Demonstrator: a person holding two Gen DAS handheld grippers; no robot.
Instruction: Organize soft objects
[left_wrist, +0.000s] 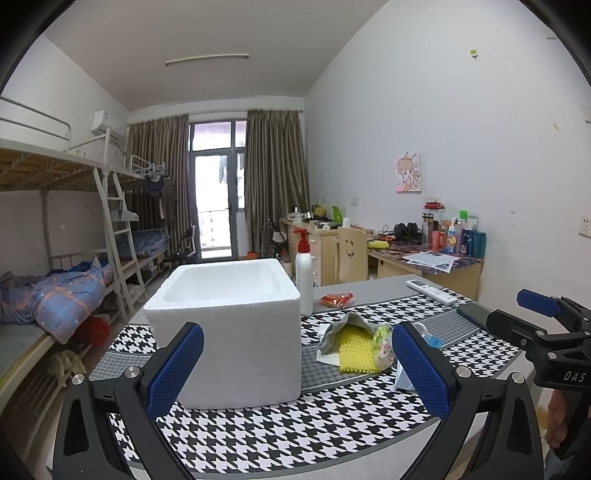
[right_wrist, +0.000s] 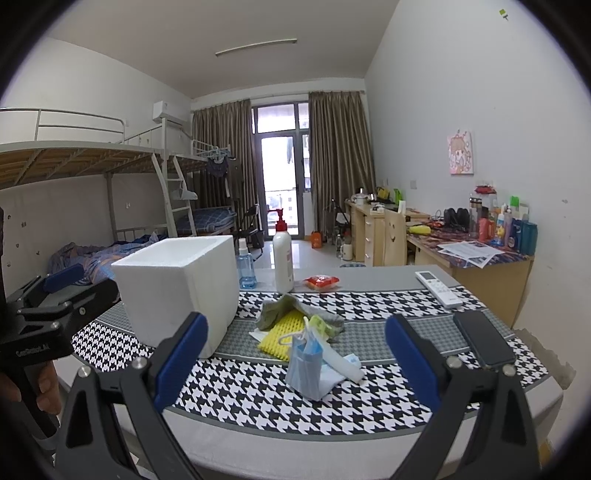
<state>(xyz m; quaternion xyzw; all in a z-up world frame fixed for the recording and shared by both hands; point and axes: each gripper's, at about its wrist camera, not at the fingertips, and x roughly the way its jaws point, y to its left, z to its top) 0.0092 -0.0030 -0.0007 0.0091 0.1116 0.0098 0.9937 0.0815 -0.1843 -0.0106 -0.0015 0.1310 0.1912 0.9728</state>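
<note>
A white foam box (left_wrist: 229, 325) stands open-topped on the houndstooth table; it also shows in the right wrist view (right_wrist: 177, 288). To its right lies a pile of soft things: a grey-green cloth (right_wrist: 284, 312), a yellow foam net (right_wrist: 279, 334), a blue face mask (right_wrist: 306, 365) and a crinkly green bag (left_wrist: 382, 347). My left gripper (left_wrist: 295, 369) is open and empty in front of the box. My right gripper (right_wrist: 295, 365) is open and empty, with the mask lying between its fingers.
A white pump bottle (right_wrist: 283, 254), a blue spray bottle (right_wrist: 246, 269), a red snack packet (right_wrist: 321, 282), a remote control (right_wrist: 438, 288) and a black phone (right_wrist: 482, 338) lie on the table. Bunk beds stand at left, desks at right.
</note>
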